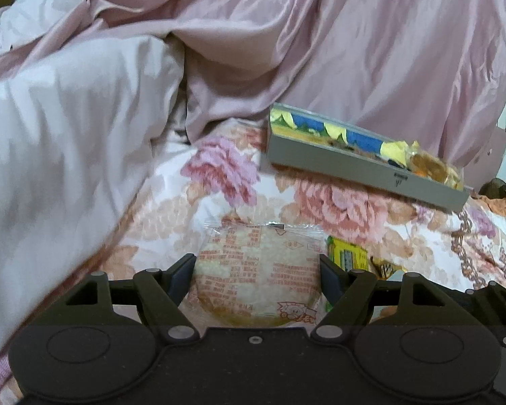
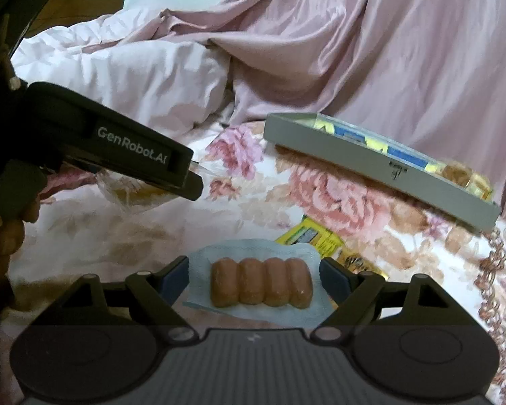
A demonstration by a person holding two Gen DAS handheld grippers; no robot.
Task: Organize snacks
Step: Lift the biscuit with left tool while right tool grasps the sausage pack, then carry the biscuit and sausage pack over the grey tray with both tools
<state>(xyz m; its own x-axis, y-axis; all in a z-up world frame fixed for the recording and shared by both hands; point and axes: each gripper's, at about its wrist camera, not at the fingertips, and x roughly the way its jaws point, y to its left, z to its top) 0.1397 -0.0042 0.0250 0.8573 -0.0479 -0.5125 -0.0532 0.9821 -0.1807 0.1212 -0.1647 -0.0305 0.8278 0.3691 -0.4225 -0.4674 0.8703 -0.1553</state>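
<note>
My left gripper point(image 1: 257, 275) is shut on a round pastry in a clear wrapper with red print point(image 1: 258, 276), just above the floral bedsheet. My right gripper point(image 2: 254, 280) is shut on a clear pack of several small sausages point(image 2: 261, 287). A grey tray point(image 1: 364, 168) holding yellow and blue snack packs lies ahead to the right; it also shows in the right wrist view point(image 2: 371, 162). The left gripper's body point(image 2: 117, 145) appears at the left of the right wrist view, with the pastry point(image 2: 138, 195) under it.
Yellow snack packets point(image 2: 315, 238) lie on the sheet beside the sausages; they also show in the left wrist view point(image 1: 347, 256). A pink satin cover point(image 1: 354, 40) and a white duvet point(image 1: 67, 128) are heaped behind. The floral bedsheet point(image 2: 337, 195) lies between the grippers and the tray.
</note>
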